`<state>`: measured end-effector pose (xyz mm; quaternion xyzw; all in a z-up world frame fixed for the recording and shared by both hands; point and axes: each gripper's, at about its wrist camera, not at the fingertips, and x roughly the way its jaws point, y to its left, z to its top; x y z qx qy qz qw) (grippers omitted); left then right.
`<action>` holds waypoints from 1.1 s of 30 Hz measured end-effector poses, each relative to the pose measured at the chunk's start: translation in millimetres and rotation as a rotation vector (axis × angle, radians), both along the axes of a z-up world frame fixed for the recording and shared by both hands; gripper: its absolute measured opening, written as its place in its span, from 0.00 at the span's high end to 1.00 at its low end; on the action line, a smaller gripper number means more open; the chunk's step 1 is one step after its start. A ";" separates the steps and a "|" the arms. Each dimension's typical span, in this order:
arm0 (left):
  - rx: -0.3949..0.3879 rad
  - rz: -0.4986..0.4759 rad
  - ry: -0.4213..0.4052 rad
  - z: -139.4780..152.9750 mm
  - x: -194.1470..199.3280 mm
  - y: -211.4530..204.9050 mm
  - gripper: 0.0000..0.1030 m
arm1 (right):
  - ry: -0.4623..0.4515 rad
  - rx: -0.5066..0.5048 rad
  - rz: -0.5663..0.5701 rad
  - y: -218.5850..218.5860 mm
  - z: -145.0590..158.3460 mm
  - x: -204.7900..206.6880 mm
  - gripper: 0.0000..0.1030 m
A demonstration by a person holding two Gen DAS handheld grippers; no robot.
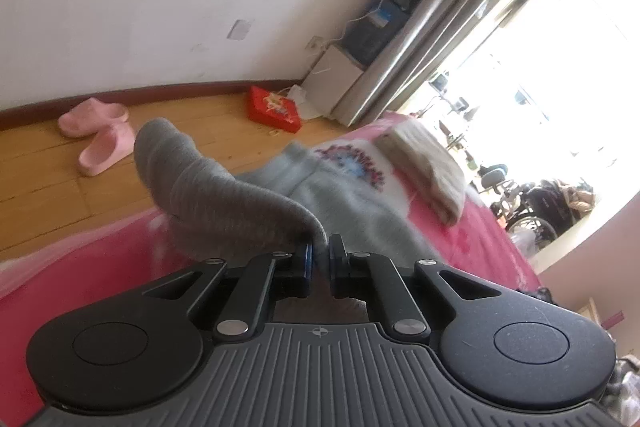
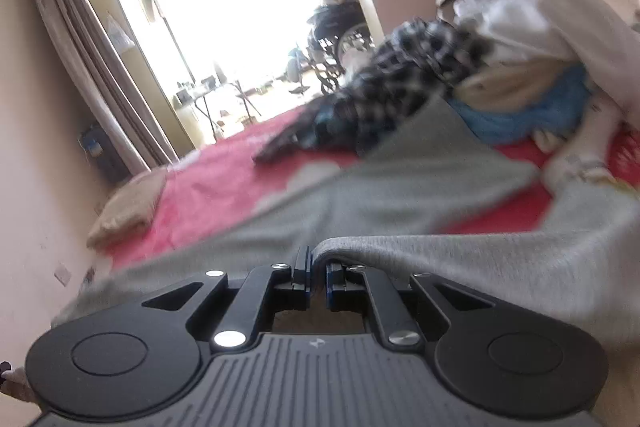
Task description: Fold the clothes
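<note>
Item: grey garment [image 1: 224, 195], pinched by my left gripper [image 1: 319, 259] and right gripper [image 2: 317, 269]; risk: thin edge grips slipping, dropping it onto bed [image 1: 480, 239].

Print on my grey garment [image 1: 352, 167]: curved red and blue lettering on a white patch, too blurred for me to read.
Red box [image 1: 274, 109] on the floor: pale decoration on the lid, no letters I can make out.
Blue box [image 1: 376, 27] by the curtain: a white and blue label, unreadable.
My right view: no lettering I can read anywhere.
</note>
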<state>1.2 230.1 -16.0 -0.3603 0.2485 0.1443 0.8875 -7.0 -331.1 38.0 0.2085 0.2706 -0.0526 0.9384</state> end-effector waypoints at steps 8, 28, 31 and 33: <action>0.059 -0.041 0.026 13.9 73.8 -5.2 0.95 | -0.020 -0.025 0.028 -2.7 9.1 107.3 0.93; 0.220 -0.165 0.220 -56.4 229.1 -15.0 0.90 | 0.314 0.208 0.030 -23.3 -128.2 300.1 0.92; 0.163 -0.198 0.236 -61.6 240.5 -3.9 0.77 | 0.373 0.316 0.056 -37.9 -143.0 311.7 0.87; 0.091 -0.198 0.210 -56.7 245.8 7.3 0.62 | 0.410 0.419 0.091 -50.8 -142.6 319.0 0.71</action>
